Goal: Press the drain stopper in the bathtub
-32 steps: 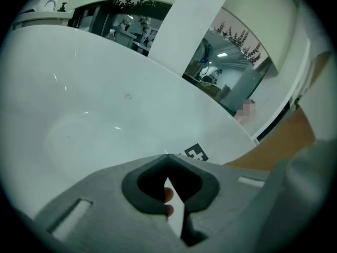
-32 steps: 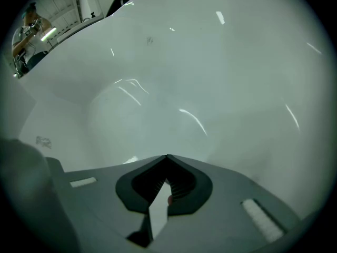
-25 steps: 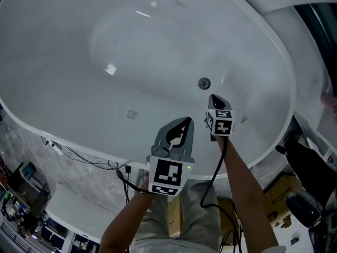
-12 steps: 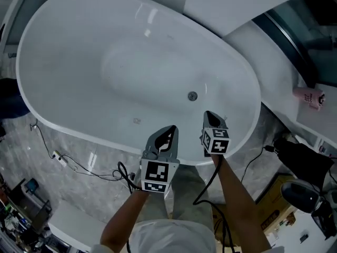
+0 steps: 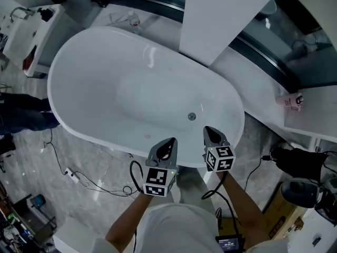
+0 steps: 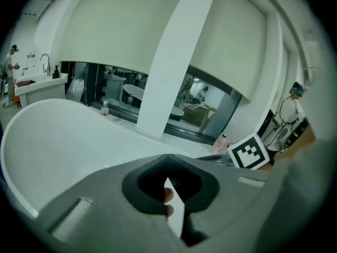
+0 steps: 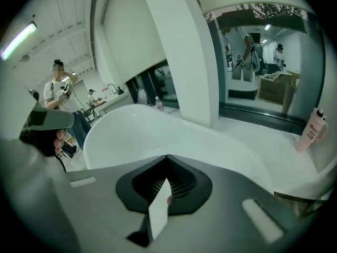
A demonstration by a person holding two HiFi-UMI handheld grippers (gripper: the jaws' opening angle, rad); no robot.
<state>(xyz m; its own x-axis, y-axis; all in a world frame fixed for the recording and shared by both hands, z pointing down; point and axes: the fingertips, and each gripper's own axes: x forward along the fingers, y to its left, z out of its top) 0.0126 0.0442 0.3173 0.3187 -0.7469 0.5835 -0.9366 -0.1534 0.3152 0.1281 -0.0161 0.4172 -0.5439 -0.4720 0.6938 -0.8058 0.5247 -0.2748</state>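
The white oval bathtub [image 5: 105, 73] fills the middle of the head view. Its small round metal drain stopper [image 5: 192, 117] sits on the tub floor near the near-right end. Both grippers hang above the tub's near rim. My left gripper [image 5: 170, 141] is shut with nothing in it, to the near left of the stopper. My right gripper [image 5: 207, 130] is also shut and empty, a short way on the near side of the stopper and above it. In the left gripper view the jaws [image 6: 167, 155] meet over the tub's rim [image 6: 47, 141]. The tub [image 7: 147, 133] also lies beyond the shut right gripper [image 7: 167, 155].
A wide white column [image 5: 226, 15] stands behind the tub. A pink bottle [image 5: 290, 101] lies on the white ledge at the right. Cables [image 5: 79, 179] trail over the grey floor at the left. A person's legs [image 5: 21, 117] stand at the far left, and a washbasin [image 5: 31, 30] is at the top left.
The head camera has risen and pulled back, so the whole tub now shows. Both grippers have drawn back from over the drain to the tub's near rim.
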